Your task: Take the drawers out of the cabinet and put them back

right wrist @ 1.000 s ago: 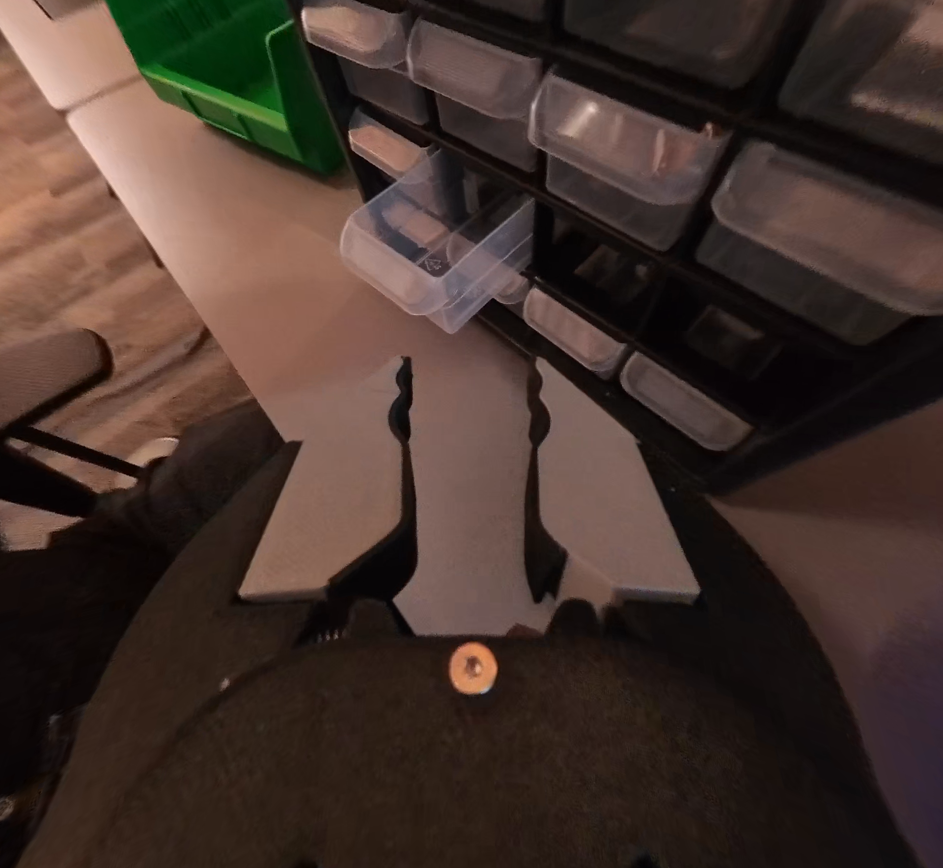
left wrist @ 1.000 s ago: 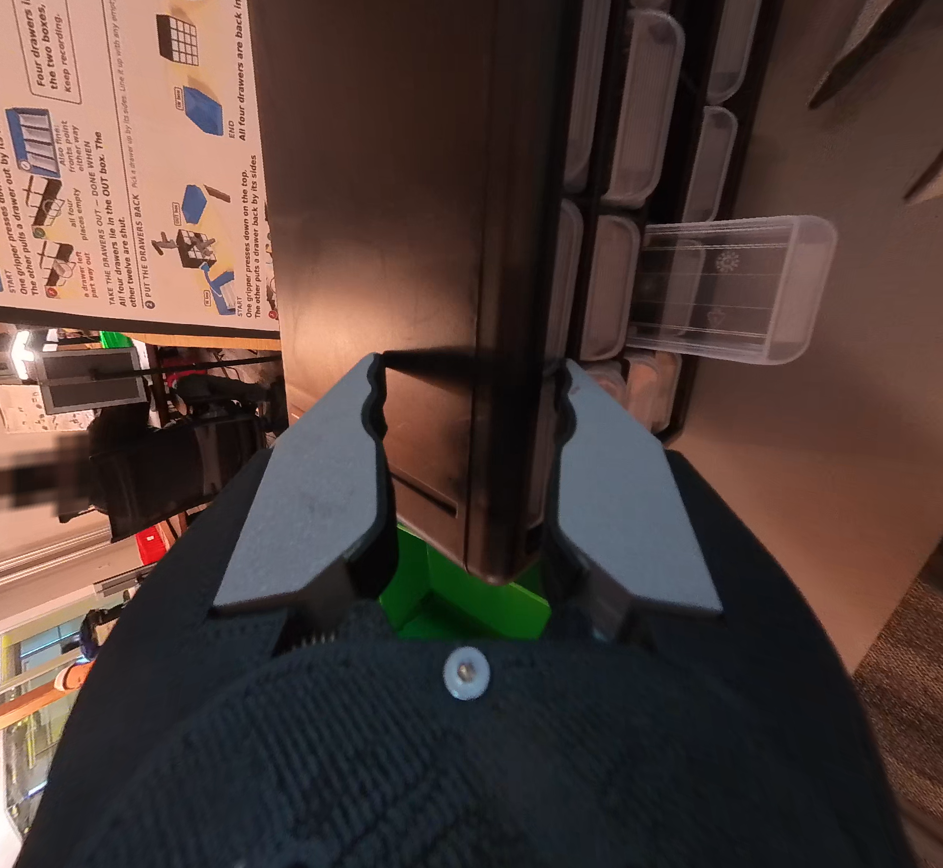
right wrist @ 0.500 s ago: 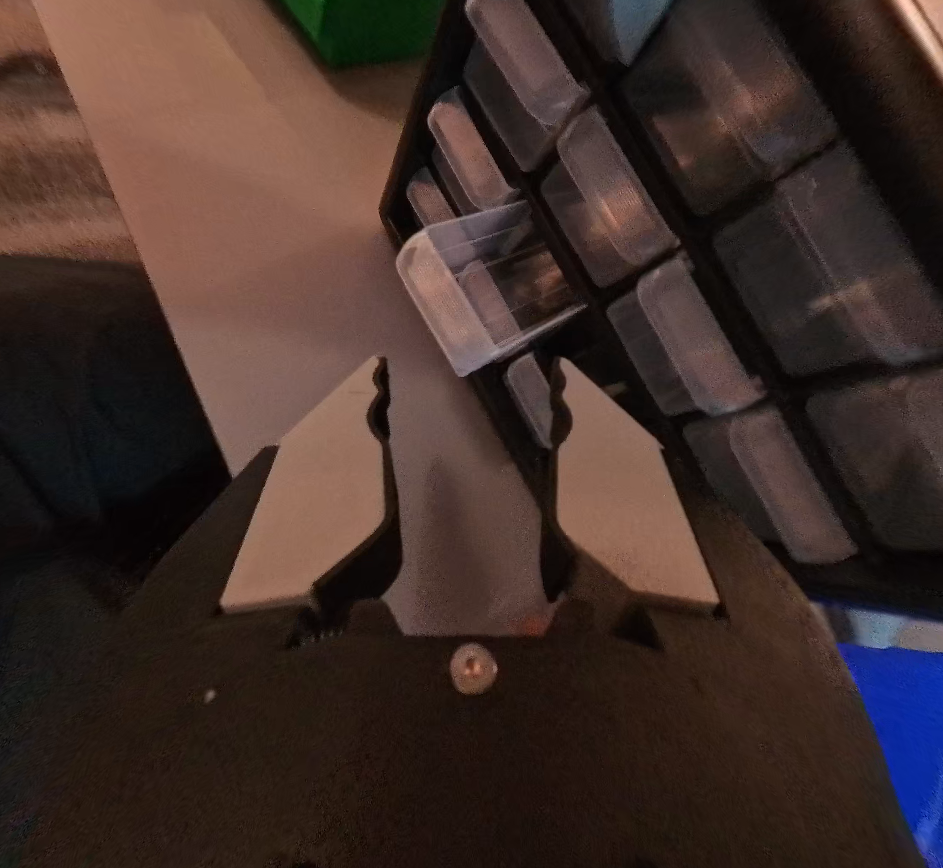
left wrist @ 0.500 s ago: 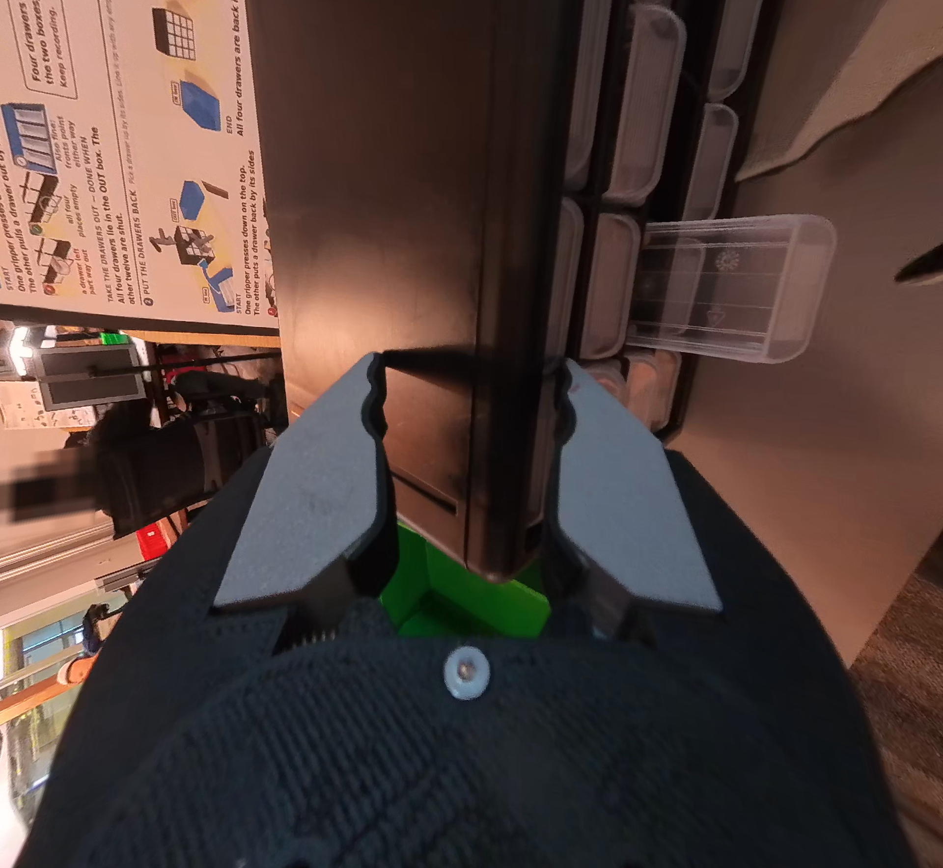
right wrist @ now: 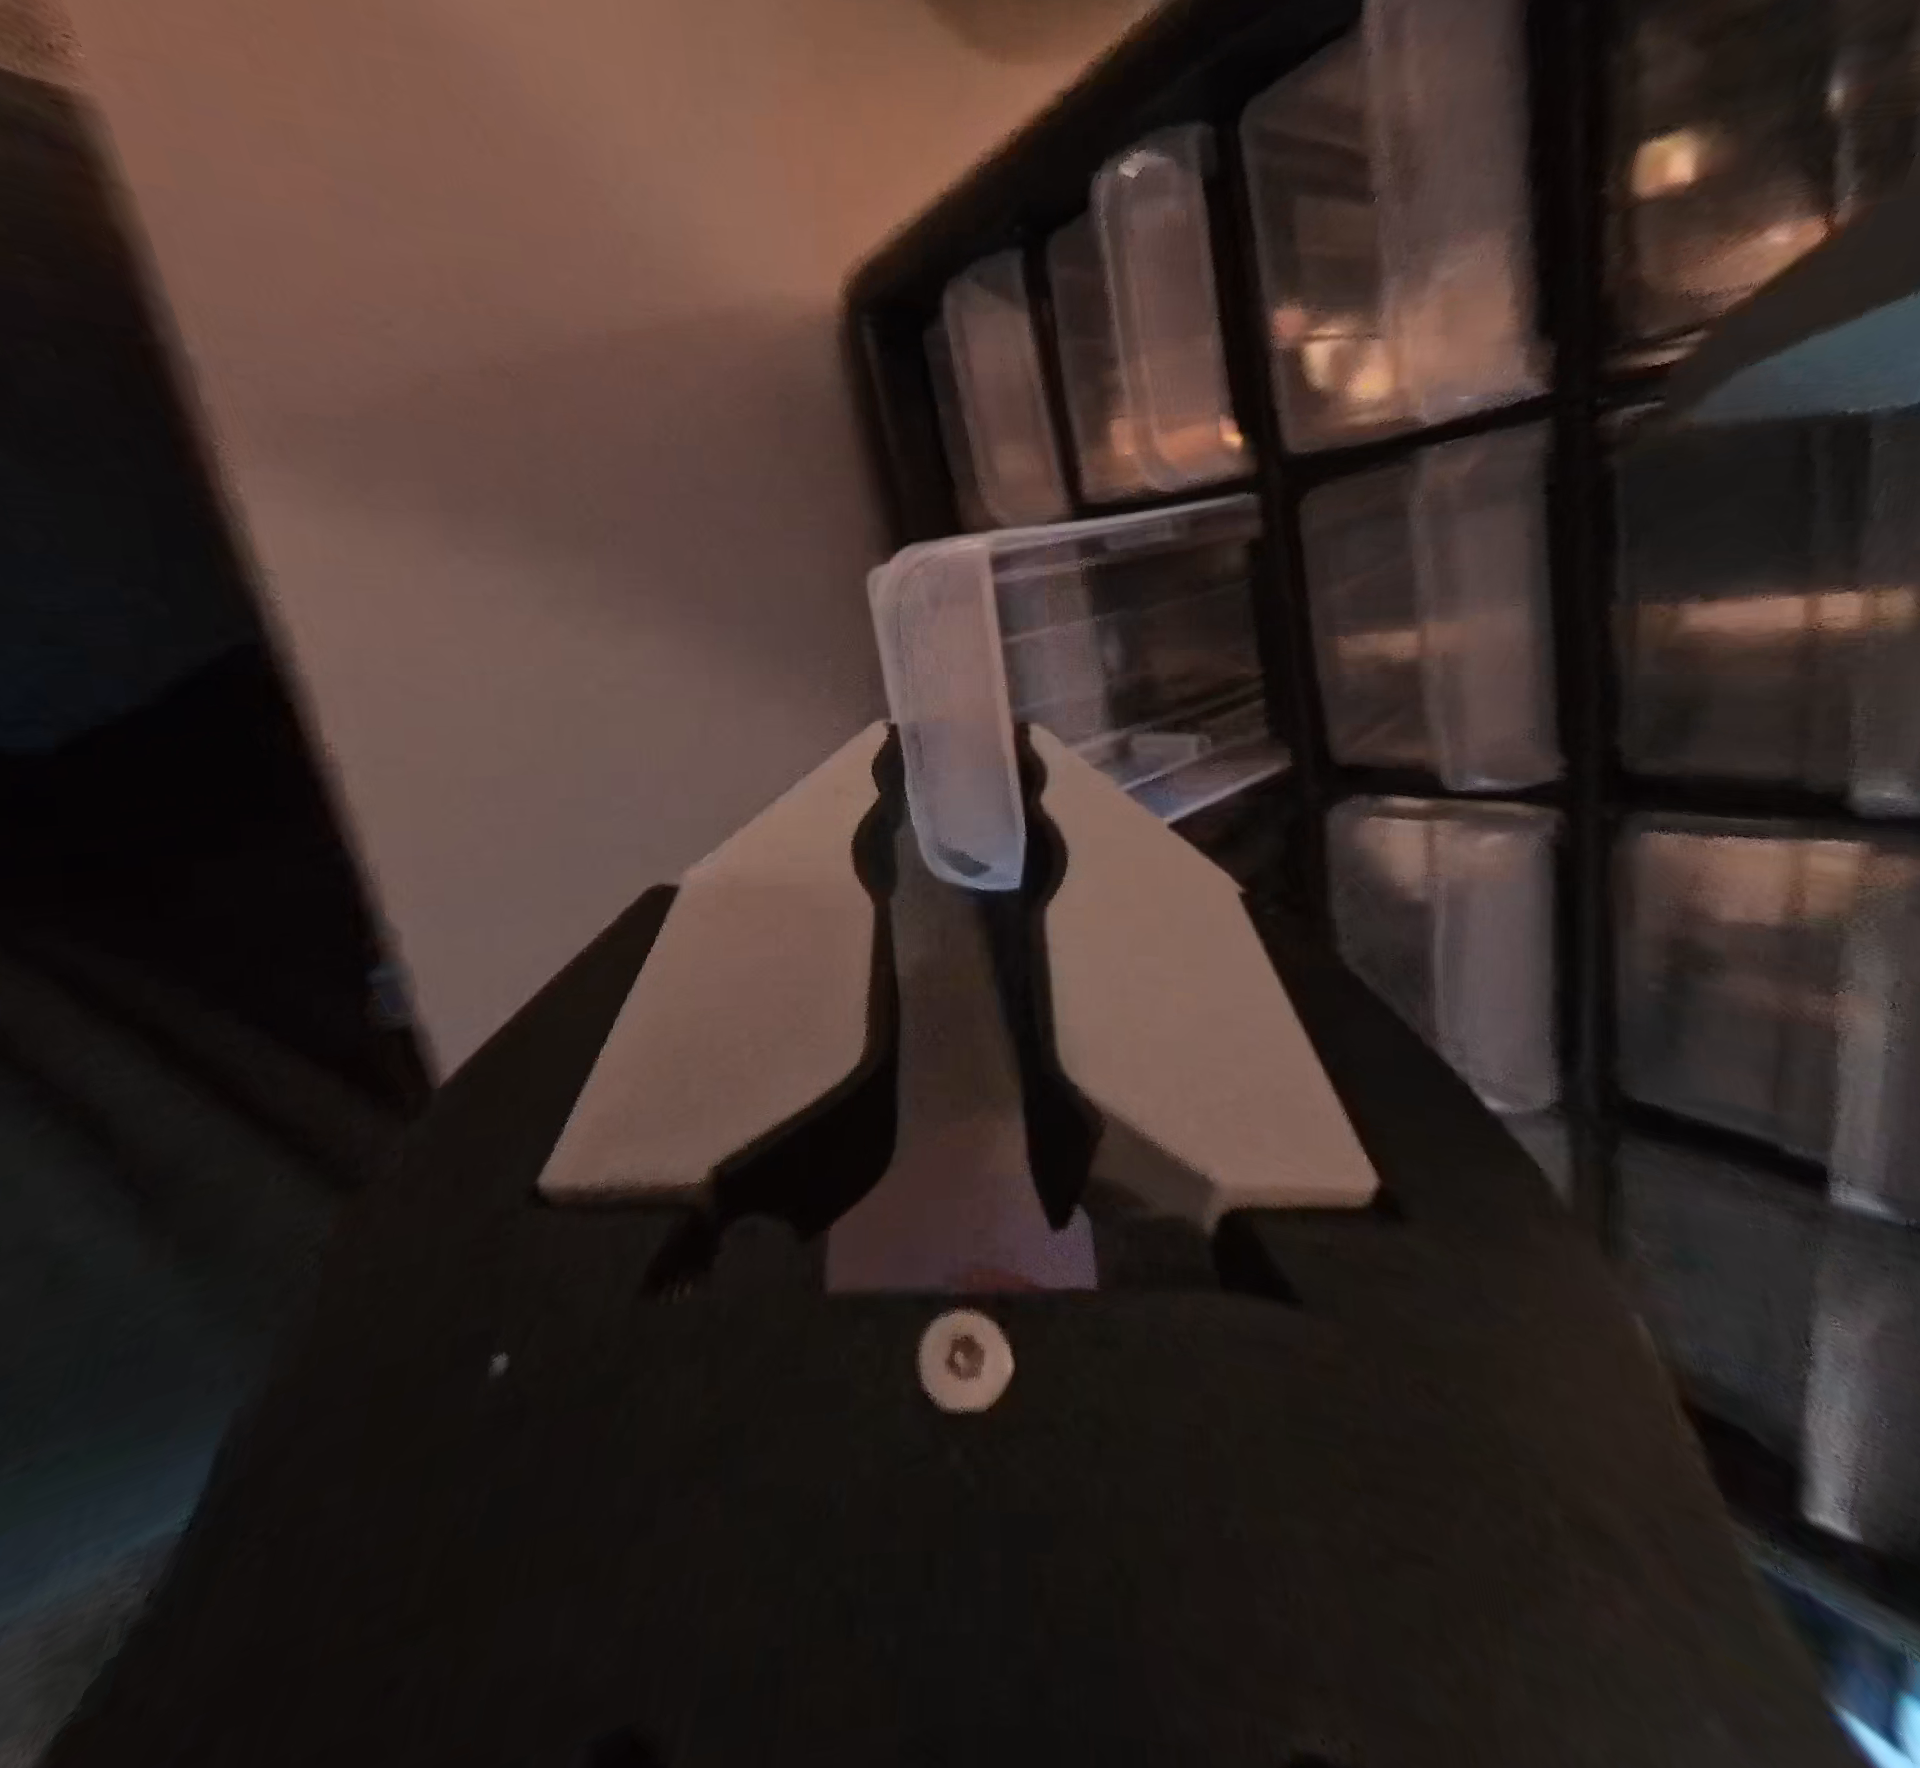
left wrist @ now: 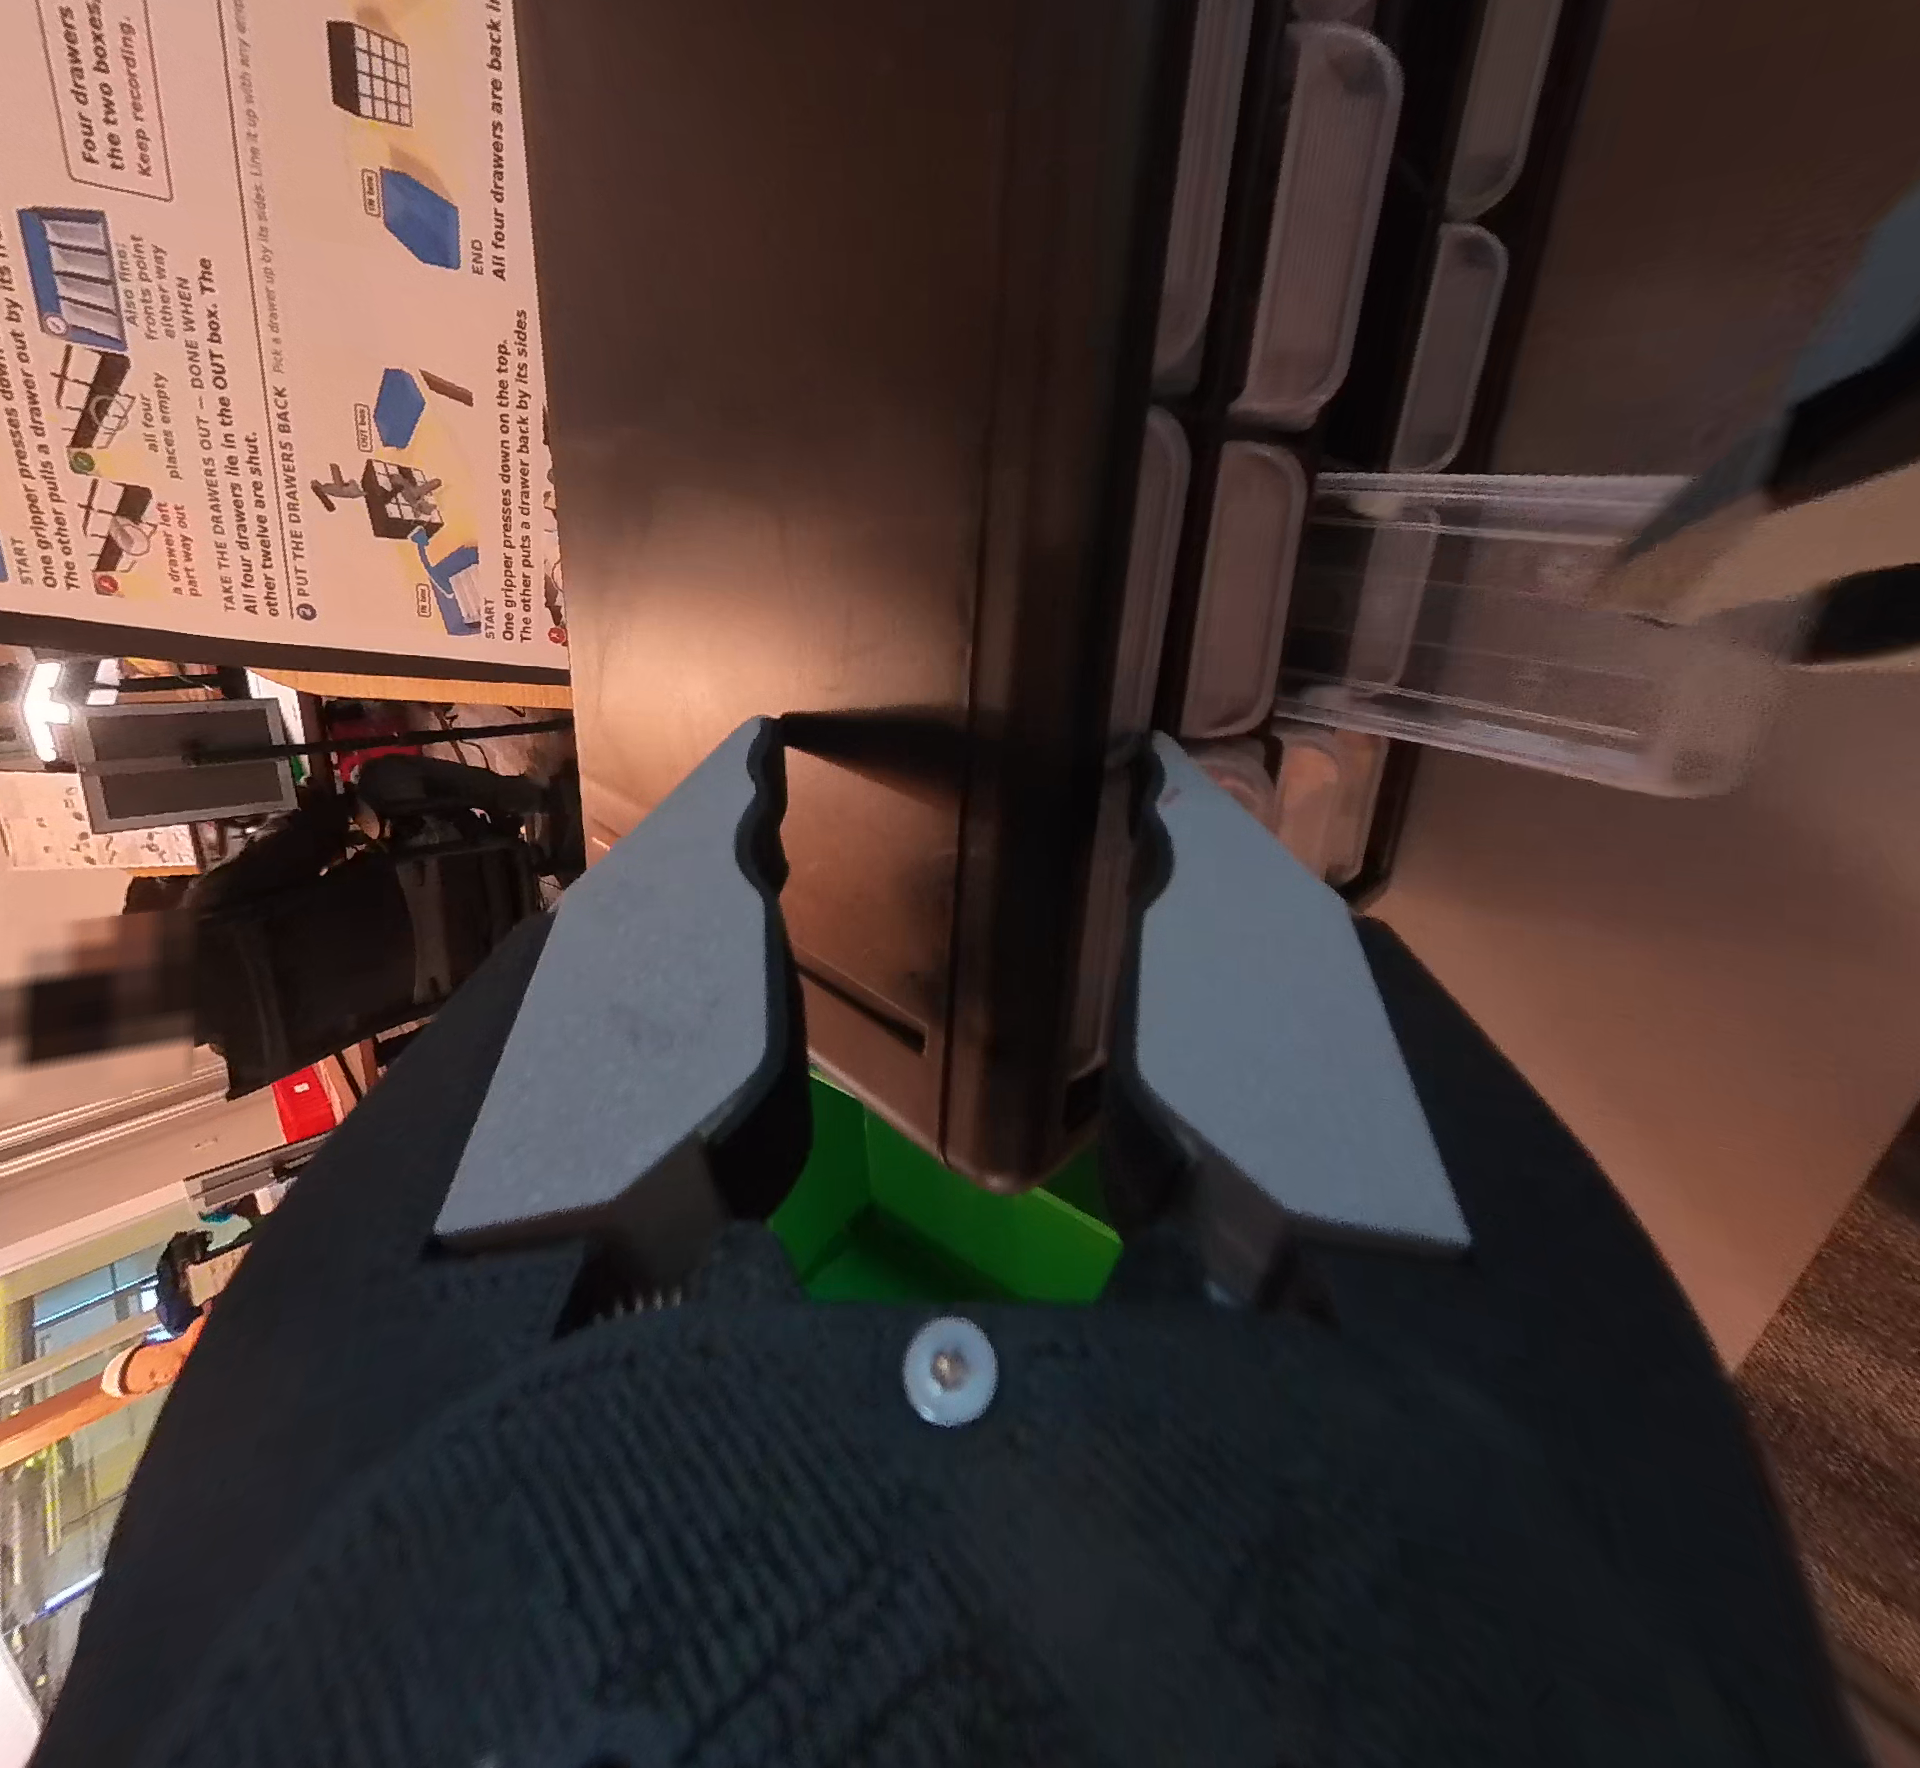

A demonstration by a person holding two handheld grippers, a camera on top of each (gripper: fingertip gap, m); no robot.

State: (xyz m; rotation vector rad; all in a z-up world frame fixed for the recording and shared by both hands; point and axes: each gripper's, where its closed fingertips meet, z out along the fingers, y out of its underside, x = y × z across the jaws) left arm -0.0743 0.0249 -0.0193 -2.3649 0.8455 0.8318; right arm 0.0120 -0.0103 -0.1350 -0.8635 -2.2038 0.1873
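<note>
Right gripper [right wrist: 956, 762], a second ago well short of cabinet [left wrist: 831, 316], now at half-pulled clear drawer [right wrist: 1081, 669]; fingers bracket drawer front near its end, narrow gap each side, not yet pinching. Likely meaning: grasp imminent, then pull-out.

Drawer sits left column of cabinet front, one row above bottom, partly out over tan table [left wrist: 1558, 991]. Long axis runs straight out from cabinet face; front points away from cabinet, toward near table edge.

Left gripper [left wrist: 956, 762] unmoved: fingers spread wide, straddling cabinet's top front edge, bracing. Green bin [left wrist: 935, 1230] beyond cabinet's left side.
</note>
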